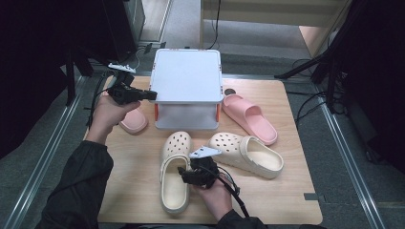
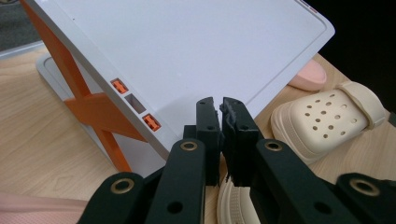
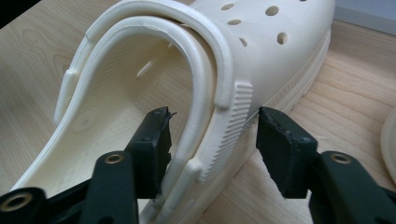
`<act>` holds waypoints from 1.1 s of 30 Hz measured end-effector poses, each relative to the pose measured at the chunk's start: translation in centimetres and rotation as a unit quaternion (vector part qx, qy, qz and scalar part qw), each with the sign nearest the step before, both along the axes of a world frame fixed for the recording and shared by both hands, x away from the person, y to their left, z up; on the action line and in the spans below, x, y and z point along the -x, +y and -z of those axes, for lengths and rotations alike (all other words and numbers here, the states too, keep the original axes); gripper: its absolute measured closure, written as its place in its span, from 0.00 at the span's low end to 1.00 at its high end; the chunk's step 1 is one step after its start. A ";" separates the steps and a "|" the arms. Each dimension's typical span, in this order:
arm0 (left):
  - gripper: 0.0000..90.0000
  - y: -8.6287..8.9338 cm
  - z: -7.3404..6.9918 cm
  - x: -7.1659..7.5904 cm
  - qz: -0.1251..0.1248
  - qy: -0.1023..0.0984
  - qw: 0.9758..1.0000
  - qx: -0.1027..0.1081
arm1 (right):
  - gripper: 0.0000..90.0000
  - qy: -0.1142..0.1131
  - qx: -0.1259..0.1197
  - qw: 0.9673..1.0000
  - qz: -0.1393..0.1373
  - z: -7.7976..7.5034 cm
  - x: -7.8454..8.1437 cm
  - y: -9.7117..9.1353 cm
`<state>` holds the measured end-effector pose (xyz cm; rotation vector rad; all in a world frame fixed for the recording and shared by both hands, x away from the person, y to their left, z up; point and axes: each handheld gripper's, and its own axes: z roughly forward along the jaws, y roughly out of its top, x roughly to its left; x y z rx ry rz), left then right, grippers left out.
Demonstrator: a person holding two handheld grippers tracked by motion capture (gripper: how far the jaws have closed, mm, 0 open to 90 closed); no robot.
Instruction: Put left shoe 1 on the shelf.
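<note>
The right gripper (image 3: pixel 212 128) straddles the cream perforated foam clog's (image 1: pixel 175 171) side wall, jaws apart (grip pending). The left gripper (image 2: pixel 220 109), jaws together and empty, waits beside the white two-tier plastic rack (image 1: pixel 187 76); no shoe is on it yet.

Left gripper (image 2: pixel 220 109) jaws nearly shut, empty, at edge of tilted white rack (image 2: pixel 187 51); cream clog (image 2: pixel 327 119) on table at right.

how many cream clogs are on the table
2: one cream clog at the front, its side wall between the right tongs; the other cream clog lies just right of it. None seems hidden.
</note>
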<state>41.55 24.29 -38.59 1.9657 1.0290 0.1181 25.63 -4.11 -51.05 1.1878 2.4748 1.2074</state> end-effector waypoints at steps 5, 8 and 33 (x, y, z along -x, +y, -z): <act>0.94 0.1 0.0 0.1 0.000 -0.002 1.000 -0.001 | 0.73 0.003 0.003 1.000 -0.005 -0.4 -0.5 -0.1; 0.94 0.1 0.0 0.1 -0.001 -0.002 1.000 0.000 | 0.83 0.015 -0.014 1.000 -0.004 -0.4 -1.1 -0.4; 0.94 0.2 0.1 0.0 0.001 0.000 1.000 0.007 | 0.86 -0.048 -0.016 0.997 0.060 -5.2 -9.5 0.8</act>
